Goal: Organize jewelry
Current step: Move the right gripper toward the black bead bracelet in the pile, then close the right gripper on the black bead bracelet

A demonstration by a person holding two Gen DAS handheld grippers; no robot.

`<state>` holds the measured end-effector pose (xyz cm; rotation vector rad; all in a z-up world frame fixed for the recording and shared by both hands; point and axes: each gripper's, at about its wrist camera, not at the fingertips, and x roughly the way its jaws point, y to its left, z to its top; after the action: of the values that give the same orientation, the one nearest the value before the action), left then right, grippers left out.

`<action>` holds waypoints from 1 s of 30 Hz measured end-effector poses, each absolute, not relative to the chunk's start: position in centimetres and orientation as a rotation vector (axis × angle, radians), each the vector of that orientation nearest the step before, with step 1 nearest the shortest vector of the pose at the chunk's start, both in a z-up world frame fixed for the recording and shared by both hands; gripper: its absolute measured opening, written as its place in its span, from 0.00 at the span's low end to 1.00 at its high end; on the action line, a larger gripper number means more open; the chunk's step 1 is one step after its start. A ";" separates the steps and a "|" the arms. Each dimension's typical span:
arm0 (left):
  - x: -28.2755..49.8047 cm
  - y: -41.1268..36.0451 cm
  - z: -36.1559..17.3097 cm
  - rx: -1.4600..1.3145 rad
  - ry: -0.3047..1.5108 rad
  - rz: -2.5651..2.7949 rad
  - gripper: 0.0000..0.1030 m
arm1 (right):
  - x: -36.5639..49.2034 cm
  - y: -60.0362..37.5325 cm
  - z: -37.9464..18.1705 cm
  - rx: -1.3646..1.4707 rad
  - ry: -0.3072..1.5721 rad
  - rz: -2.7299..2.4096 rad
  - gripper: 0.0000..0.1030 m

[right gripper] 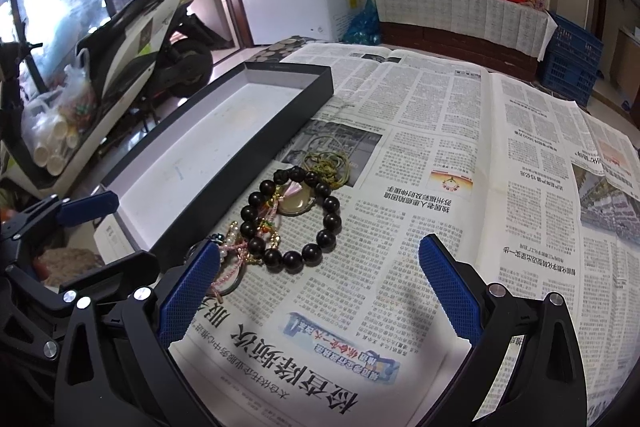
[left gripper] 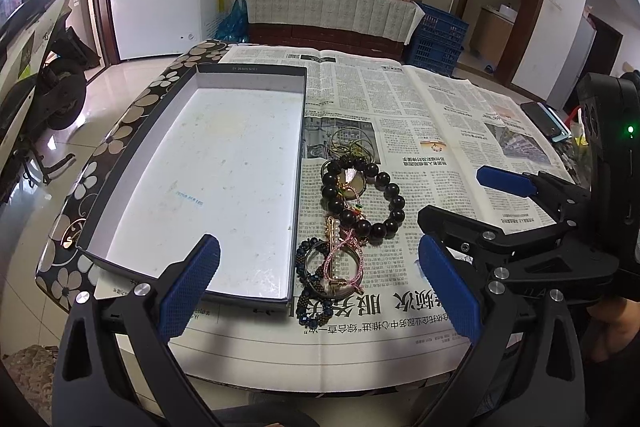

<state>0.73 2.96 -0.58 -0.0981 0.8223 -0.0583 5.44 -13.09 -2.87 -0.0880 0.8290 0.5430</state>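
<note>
Nothing is sorted yet: the box is sitting empty on the worktop, while the jewelry is lying heaped on the newspaper just beside it. Both left tongs and right tongs are hanging released, grasping nothing.

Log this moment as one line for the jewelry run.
stage: not started | left gripper: open, empty | right gripper: open, empty | box lid: empty | dark bead bracelet and jewelry pile: on newspaper beside lid
</note>
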 end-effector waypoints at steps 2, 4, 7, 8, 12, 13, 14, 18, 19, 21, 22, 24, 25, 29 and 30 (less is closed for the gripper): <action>0.7 2.9 -0.5 -0.097 0.822 -0.059 0.95 | 5.4 -13.1 -2.9 -0.087 0.827 0.545 0.98; 0.7 2.9 -0.6 -0.096 0.822 -0.058 0.95 | 5.4 -13.1 -2.9 -0.084 0.832 0.547 0.98; 0.7 2.9 -0.6 -0.094 0.824 -0.055 0.95 | 5.5 -13.1 -3.0 -0.084 0.840 0.546 0.98; 0.7 3.0 -0.6 -0.092 0.825 -0.054 0.95 | 5.5 -13.1 -3.1 -0.083 0.842 0.546 0.98; 0.7 2.9 -0.8 -0.090 0.827 -0.055 0.95 | 5.5 -13.1 -3.2 -0.077 0.847 0.549 0.98; 0.6 2.9 -0.7 -0.090 0.825 -0.055 0.95 | 5.5 -13.1 -3.2 -0.075 0.846 0.550 0.98; 0.6 2.9 -0.7 -0.090 0.822 -0.056 0.95 | 5.6 -13.2 -3.2 -0.066 0.847 0.556 0.98; 0.4 3.3 -0.3 -0.103 0.799 -0.051 0.95 | 5.7 -13.6 -3.2 -0.014 0.837 0.595 0.98; 0.4 3.5 -0.2 -0.112 0.793 -0.042 0.95 | 5.7 -13.6 -3.2 -0.008 0.836 0.599 0.98; 0.5 4.1 0.0 -0.134 0.789 -0.023 0.95 | 5.8 -13.6 -3.3 0.002 0.839 0.609 0.96; 0.5 4.6 0.1 -0.154 0.784 -0.008 0.95 | 5.8 -13.6 -3.3 0.005 0.840 0.611 0.95; 0.5 5.5 0.1 -0.194 0.786 0.009 0.95 | 5.7 -13.5 -3.4 0.010 0.840 0.637 0.91; 0.6 5.9 0.0 -0.215 0.788 0.016 0.95 | 5.7 -13.3 -3.4 0.005 0.842 0.651 0.77; 0.7 6.9 -0.1 -0.274 0.800 0.023 0.95 | 5.6 -12.2 -4.3 -0.050 0.870 0.667 0.35; 0.7 7.0 -0.1 -0.278 0.799 0.024 0.95 | 5.6 -12.1 -4.5 -0.061 0.872 0.665 0.35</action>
<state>0.72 6.99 -0.12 -0.2776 0.7989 0.0237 5.60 -12.07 -4.47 -0.0609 0.8724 0.6653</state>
